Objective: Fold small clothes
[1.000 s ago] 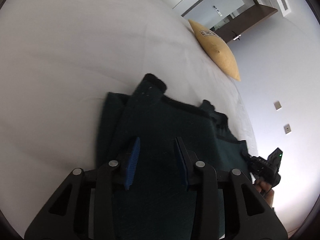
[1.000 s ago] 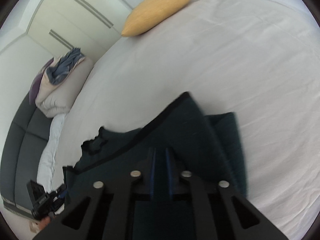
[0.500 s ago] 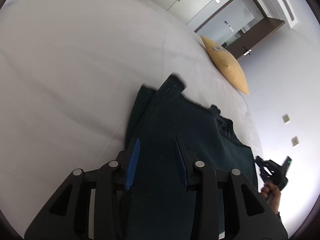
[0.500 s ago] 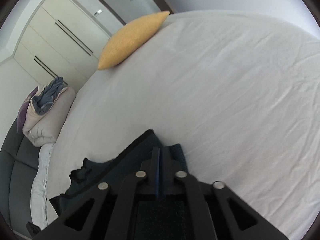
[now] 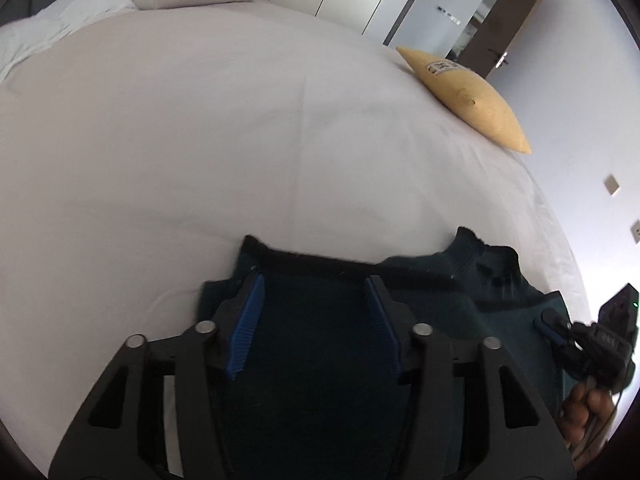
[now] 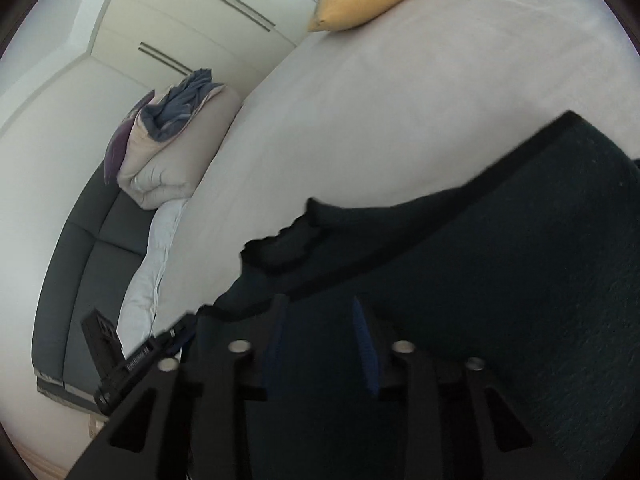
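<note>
Left gripper point(image 5: 314, 294) just widened over dark garment point(image 5: 320, 360); contact unclear.

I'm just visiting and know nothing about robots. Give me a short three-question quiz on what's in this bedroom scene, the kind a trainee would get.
1. Which colour is the pillow? A yellow, B red, C blue.
2. True or false: the dark garment lies on the bed.
3. Fill in: the folded duvet rests on a grey ____.
Key: 1 A; 2 true; 3 sofa.
</note>
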The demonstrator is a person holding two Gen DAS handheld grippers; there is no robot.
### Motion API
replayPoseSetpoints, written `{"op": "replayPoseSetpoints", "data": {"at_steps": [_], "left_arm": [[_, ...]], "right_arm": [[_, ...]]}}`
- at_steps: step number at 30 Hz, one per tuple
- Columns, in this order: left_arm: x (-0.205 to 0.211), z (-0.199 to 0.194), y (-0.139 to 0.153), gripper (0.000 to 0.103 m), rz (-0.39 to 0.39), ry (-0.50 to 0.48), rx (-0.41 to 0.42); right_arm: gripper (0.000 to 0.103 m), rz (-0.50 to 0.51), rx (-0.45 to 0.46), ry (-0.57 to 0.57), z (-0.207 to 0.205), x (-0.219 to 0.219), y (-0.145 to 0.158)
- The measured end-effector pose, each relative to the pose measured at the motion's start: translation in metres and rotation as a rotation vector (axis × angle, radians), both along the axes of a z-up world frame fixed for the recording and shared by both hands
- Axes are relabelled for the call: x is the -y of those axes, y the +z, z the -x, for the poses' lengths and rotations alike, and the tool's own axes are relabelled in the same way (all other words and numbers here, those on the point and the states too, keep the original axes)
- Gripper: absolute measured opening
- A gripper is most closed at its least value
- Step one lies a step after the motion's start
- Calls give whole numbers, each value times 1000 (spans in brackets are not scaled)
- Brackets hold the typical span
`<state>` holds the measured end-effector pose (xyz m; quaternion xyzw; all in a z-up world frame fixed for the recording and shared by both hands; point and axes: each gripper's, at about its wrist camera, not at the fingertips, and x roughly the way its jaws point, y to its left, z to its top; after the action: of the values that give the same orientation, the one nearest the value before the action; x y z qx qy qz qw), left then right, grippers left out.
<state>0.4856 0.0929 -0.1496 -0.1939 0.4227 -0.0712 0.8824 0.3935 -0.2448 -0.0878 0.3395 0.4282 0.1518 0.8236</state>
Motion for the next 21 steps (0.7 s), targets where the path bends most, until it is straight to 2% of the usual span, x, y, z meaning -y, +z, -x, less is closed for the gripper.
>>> {"op": "replayPoseSetpoints", "data": {"at_steps": [2, 4, 5, 6, 9, 13, 14, 15, 16, 18, 21], "left_arm": [[-8, 5, -3, 40, 31, 6, 8], [-9, 7, -2, 38, 30, 11, 7], [-8, 8, -3, 38, 20, 9, 10], [-8, 10, -3, 37, 13, 9, 12], [-9, 16, -5, 35, 10, 22, 19], [-10, 22, -5, 35, 4, 21, 19], [-7, 23, -5, 35, 0, 20, 21], [-5, 25, -5, 35, -5, 18, 23], [-8, 28, -4, 35, -7, 16, 23], [-13, 33, -3, 35, -11, 16, 25], [-12, 35, -2, 35, -27, 15, 24]], "right_arm": [[13, -21, 2, -43, 1, 19, -4], [11, 14, -2, -133, 6, 46, -7], [2, -26, 0, -177, 9, 64, -10], [0, -57, -3, -207, 11, 77, -13], [0, -46, 14, -308, 22, 114, -11], [3, 5, 5, -373, 32, 134, 0], [7, 4, 5, -384, 36, 136, 4], [18, 10, 15, -382, 40, 132, 9], [22, 33, 38, -358, 44, 122, 17], [30, 39, 87, -290, 53, 101, 31], [37, -8, 126, -93, 68, 45, 45]]}}
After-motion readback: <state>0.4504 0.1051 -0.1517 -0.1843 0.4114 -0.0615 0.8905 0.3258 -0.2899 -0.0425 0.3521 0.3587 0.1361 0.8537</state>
